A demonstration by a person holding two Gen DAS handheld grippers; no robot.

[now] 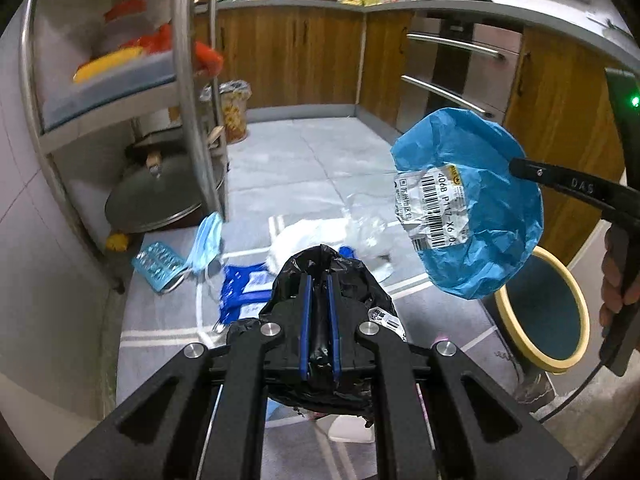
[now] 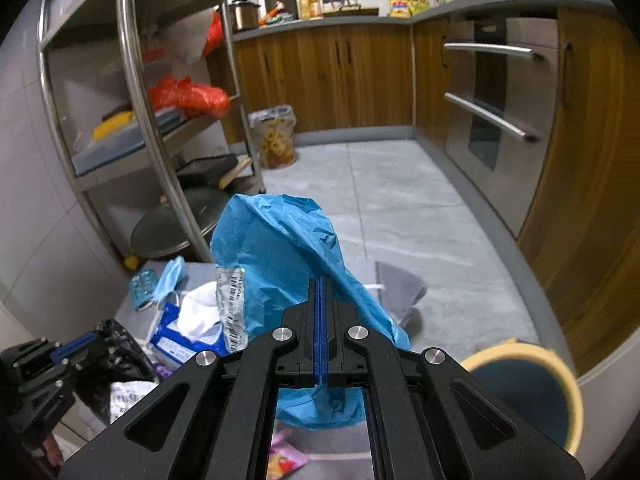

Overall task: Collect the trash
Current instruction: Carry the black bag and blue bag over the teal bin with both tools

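Note:
My left gripper is shut on a crumpled black plastic bag, held above the grey mat; it also shows in the right wrist view. My right gripper is shut on a blue courier bag with a white barcode label. In the left wrist view that blue bag hangs in the air just above and left of the yellow-rimmed bin. The bin sits at the lower right in the right wrist view.
On the mat lie a blue face mask, a blue blister pack, a blue-white wipes packet and white tissue. A steel rack stands left, wooden cabinets and an oven behind and right.

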